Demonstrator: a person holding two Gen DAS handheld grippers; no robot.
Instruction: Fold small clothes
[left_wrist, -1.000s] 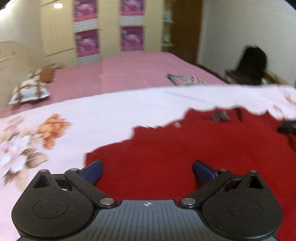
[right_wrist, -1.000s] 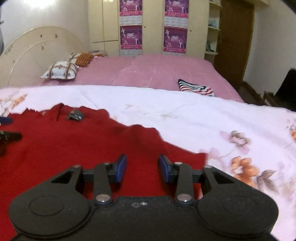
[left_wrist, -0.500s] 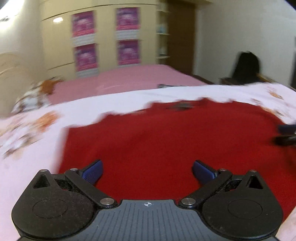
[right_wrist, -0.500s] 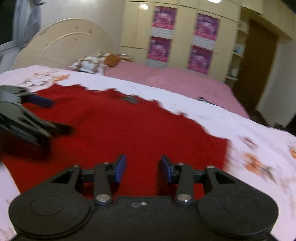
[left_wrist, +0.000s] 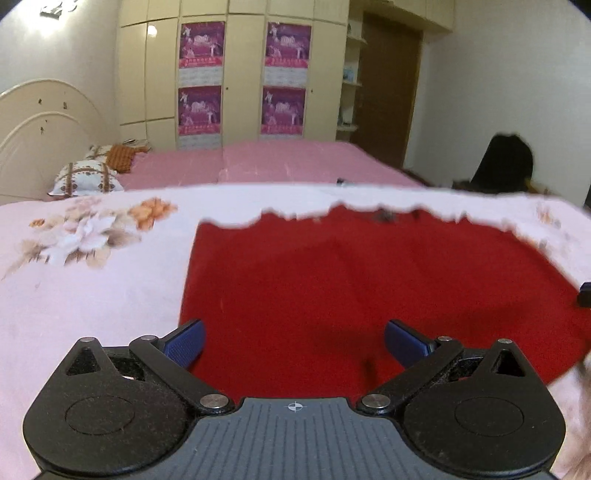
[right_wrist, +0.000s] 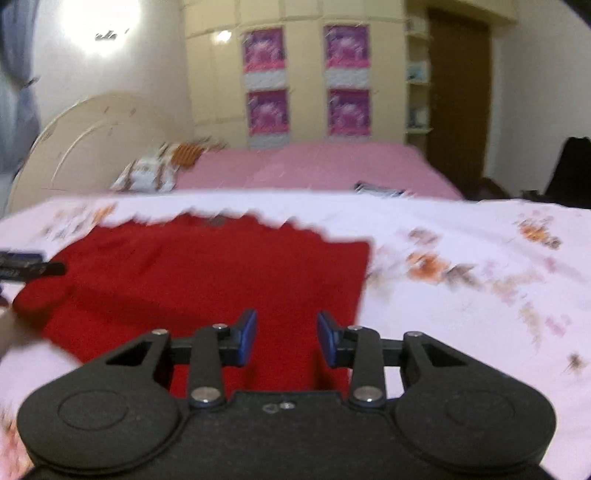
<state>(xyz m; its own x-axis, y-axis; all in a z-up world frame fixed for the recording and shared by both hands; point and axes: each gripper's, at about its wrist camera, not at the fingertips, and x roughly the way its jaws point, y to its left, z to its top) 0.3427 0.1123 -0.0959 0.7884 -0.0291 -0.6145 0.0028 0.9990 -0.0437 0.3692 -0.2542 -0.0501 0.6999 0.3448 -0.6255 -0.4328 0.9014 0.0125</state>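
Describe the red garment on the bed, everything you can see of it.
The red garment is plain, deep red and looks like soft knit. It lies spread flat on the pale floral sheet, with a small dark label near its jagged far edge and a faint crease across the middle. Its left edge runs straight. Both grippers hang over its near side with jaws apart; whether they touch it cannot be told.

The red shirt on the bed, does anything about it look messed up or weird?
Nothing stands out. The red shirt lies spread flat on the flowered sheet, with no rip or stain I can see. Its far edge is too blurry to judge.
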